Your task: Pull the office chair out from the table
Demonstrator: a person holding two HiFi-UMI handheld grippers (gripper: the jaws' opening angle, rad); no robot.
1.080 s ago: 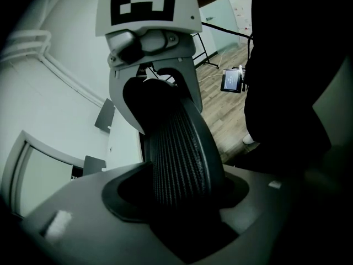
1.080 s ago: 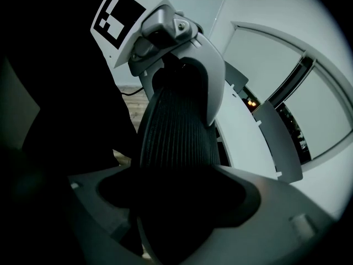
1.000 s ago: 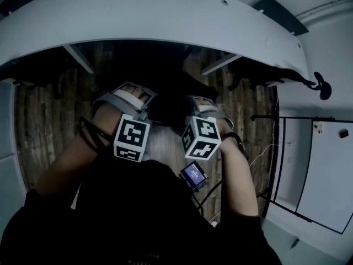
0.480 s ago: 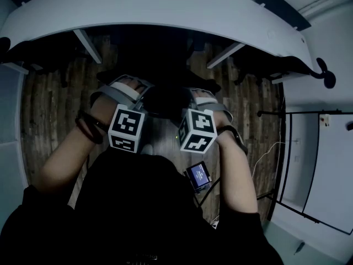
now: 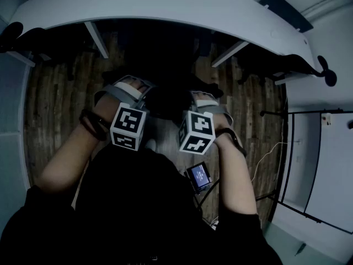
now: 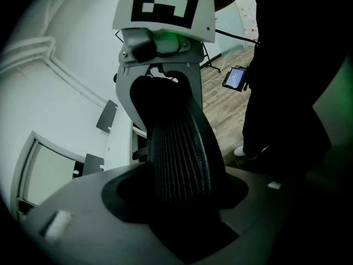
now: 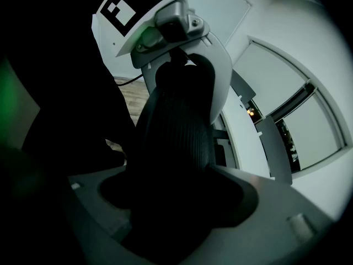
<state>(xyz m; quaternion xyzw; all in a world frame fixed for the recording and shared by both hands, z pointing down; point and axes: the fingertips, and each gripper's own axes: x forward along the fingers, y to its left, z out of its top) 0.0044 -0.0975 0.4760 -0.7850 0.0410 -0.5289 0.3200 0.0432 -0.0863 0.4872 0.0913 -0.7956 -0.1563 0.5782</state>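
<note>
White curved bench (image 5: 165,10) spans the top of the head view, two pale legs (image 5: 97,38) slanting below its near edge. Wood-plank floor (image 5: 49,104) fills the ground beneath, dim. Person in dark clothing stands over it, both forearms (image 5: 69,159) reaching forward and down. Black office chair (image 5: 165,101) sits straight ahead of the person, between the bench's near edge and the body. Its dark bulk runs up into the bench's shadow, and how far it lies under cannot be made out. Top edge of the ribbed mesh backrest (image 6: 182,153) is the part in hand. Left gripper (image 5: 130,89) clamps that edge on the left: its own view shows the grey jaws part-way closed with the mesh wedged tight between them. Right gripper (image 5: 205,101) clamps the same edge just beside it, on the right. Its jaws stand fairly wide but press on the backrest, and they have just been closing a little further onto it. Each gripper view shows the other gripper opposite, along the backrest. Marker cubes (image 5: 128,127) face up toward the head camera. Dark band (image 5: 91,125) on the left wrist. Small device (image 5: 198,175) with a lit blue screen shows near the right forearm, and a thin cable (image 5: 265,150) crosses the floor to its right.
</note>
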